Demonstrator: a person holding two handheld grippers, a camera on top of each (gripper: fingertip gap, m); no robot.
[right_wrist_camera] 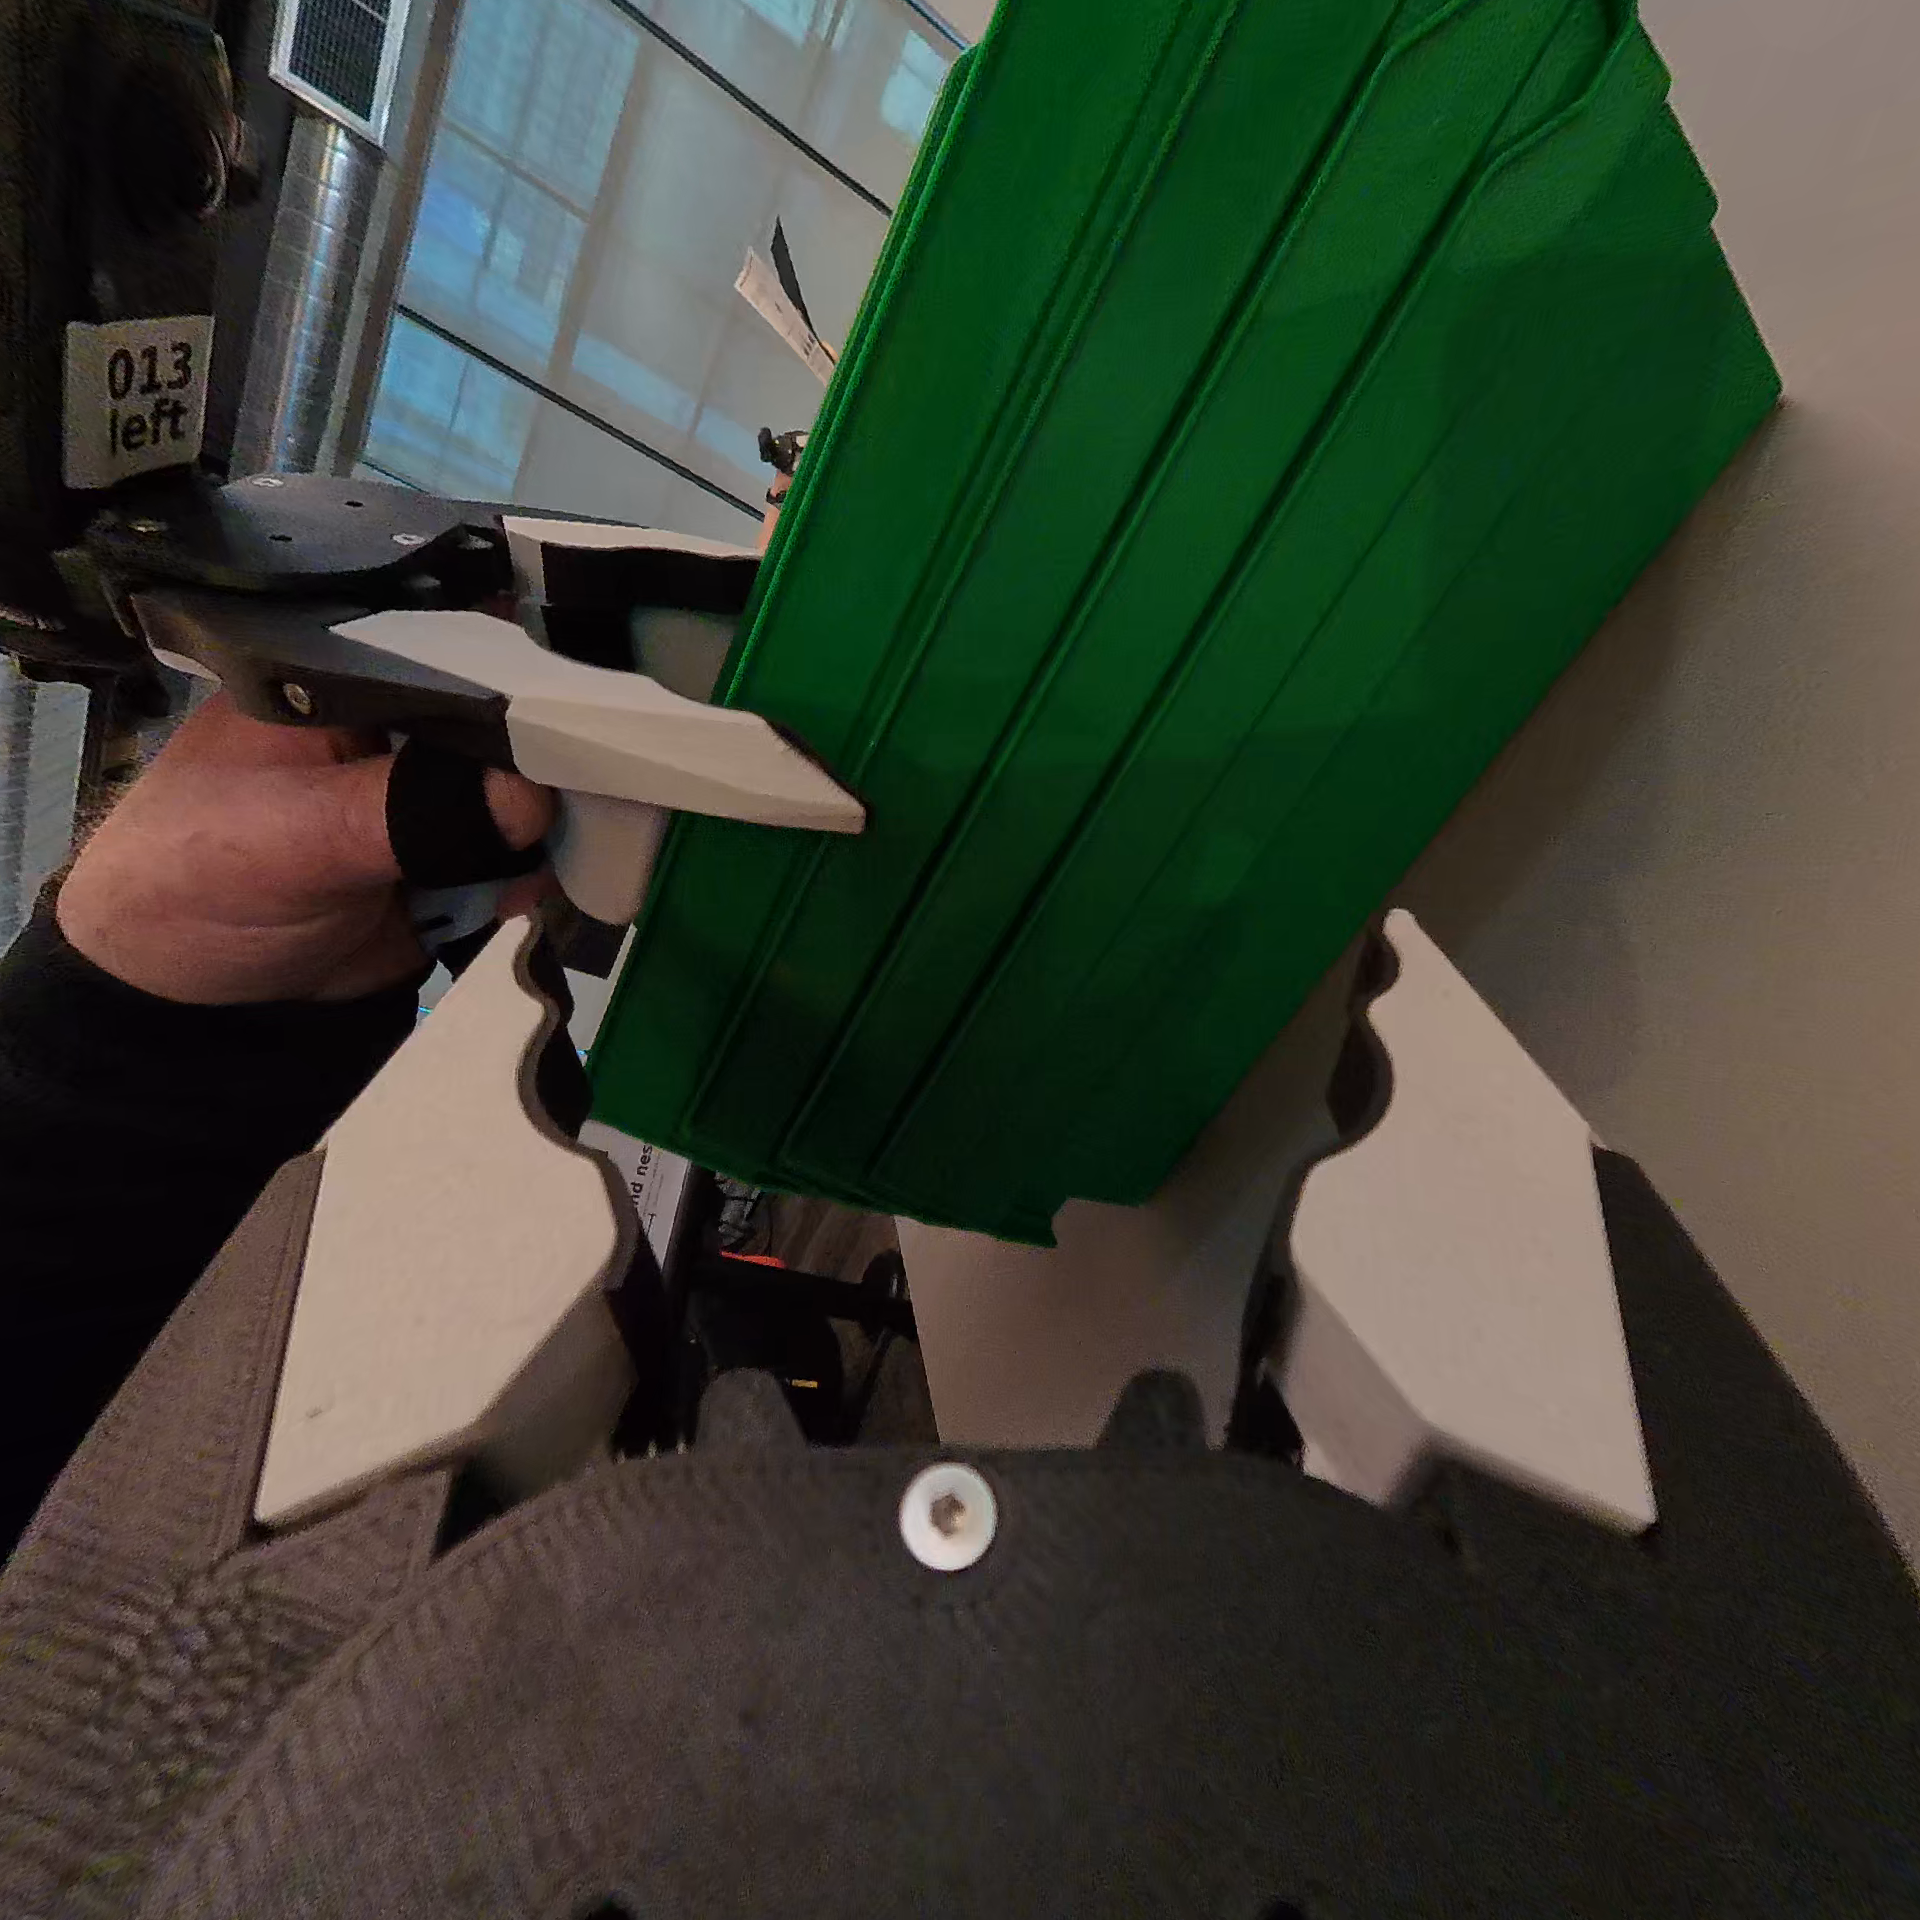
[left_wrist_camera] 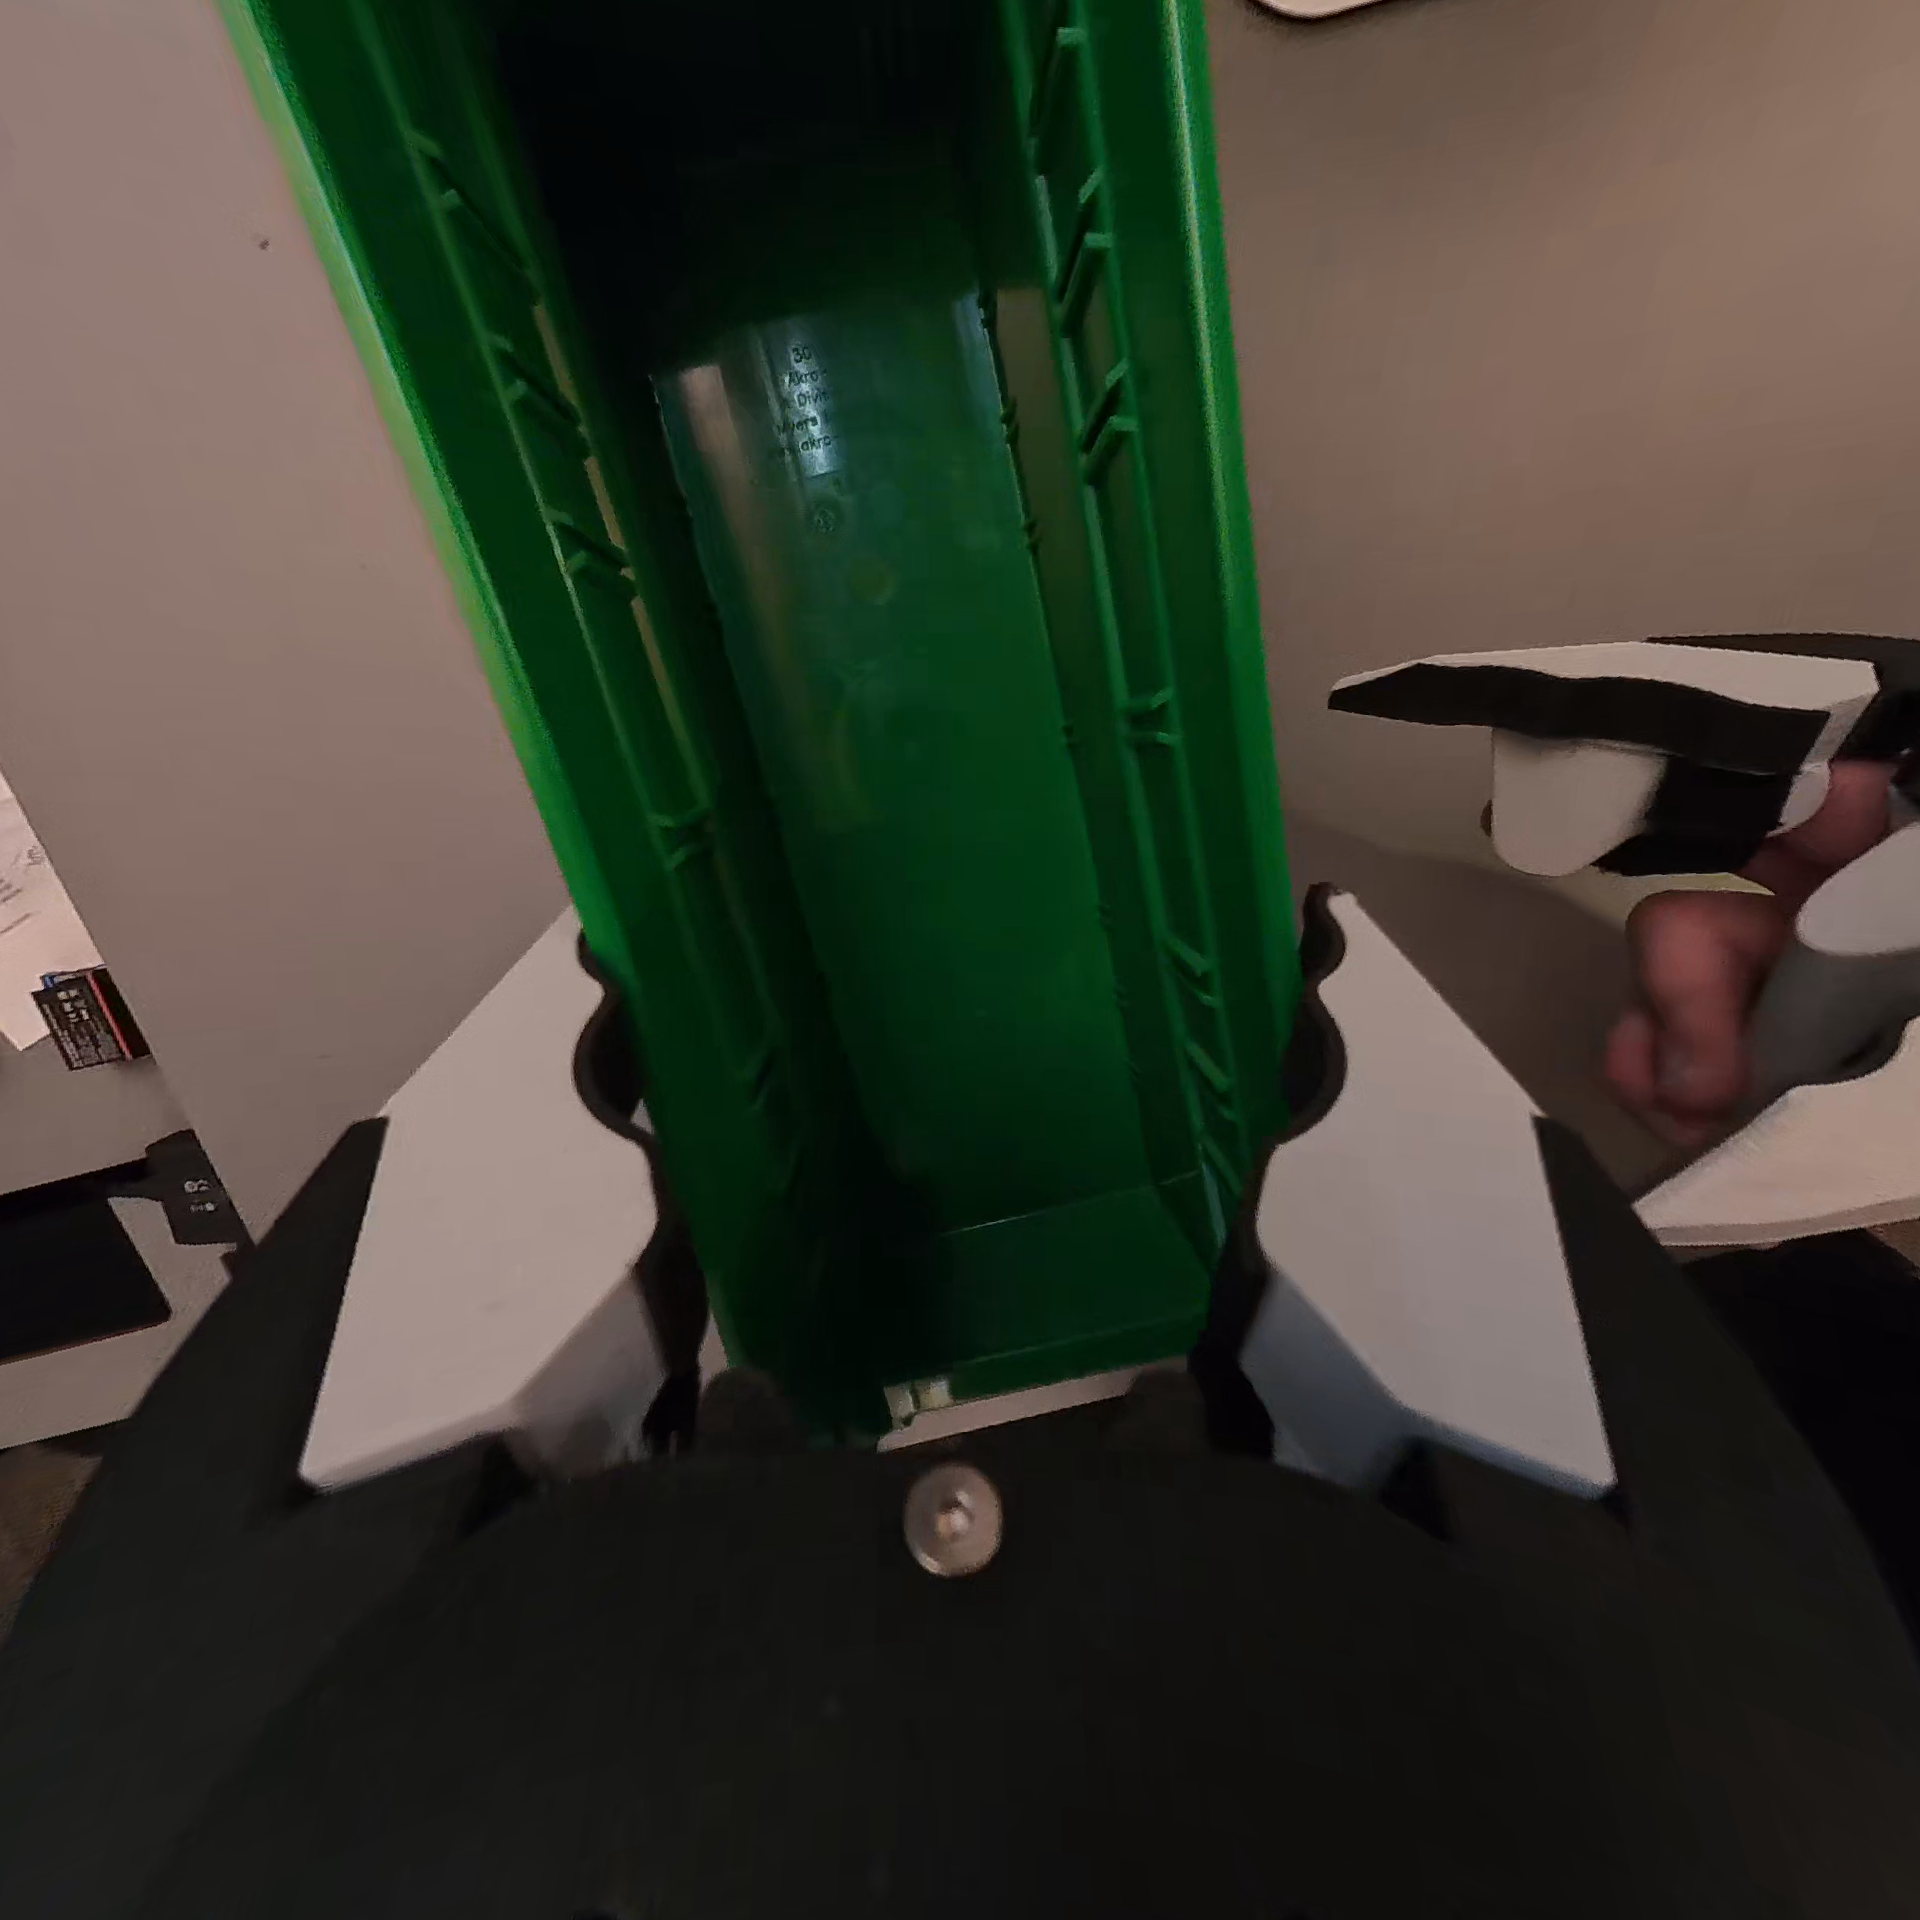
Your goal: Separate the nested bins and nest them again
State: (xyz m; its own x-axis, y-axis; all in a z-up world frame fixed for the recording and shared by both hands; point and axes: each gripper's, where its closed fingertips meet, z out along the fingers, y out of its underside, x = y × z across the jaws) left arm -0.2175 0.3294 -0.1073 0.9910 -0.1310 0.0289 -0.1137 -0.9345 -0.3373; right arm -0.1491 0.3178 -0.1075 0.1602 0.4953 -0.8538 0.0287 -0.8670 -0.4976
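Note:
A stack of nested green bins (left_wrist_camera: pixel 935 831) is tilted up off the grey table (left_wrist_camera: pixel 260 520). In the left wrist view I look into its dark inside. My left gripper (left_wrist_camera: pixel 956 997) is shut on the stack, one finger against each outer side wall. In the right wrist view the stack's ribbed outside (right_wrist_camera: pixel 1247 675) shows, with its far end against the table (right_wrist_camera: pixel 1714 831). My right gripper (right_wrist_camera: pixel 956 1029) is open around the stack's near end. Its left fingertip (right_wrist_camera: pixel 540 1029) is at the bin's corner and its right fingertip (right_wrist_camera: pixel 1382 997) stands apart. The left gripper (right_wrist_camera: pixel 800 696) also shows there.
Papers and a black card (left_wrist_camera: pixel 62 997) lie at the table's left edge. My right gripper (left_wrist_camera: pixel 1496 956) and a hand (left_wrist_camera: pixel 1683 997) are to the right of the stack. A glass wall (right_wrist_camera: pixel 582 312) and a metal duct (right_wrist_camera: pixel 312 312) stand behind the left gripper.

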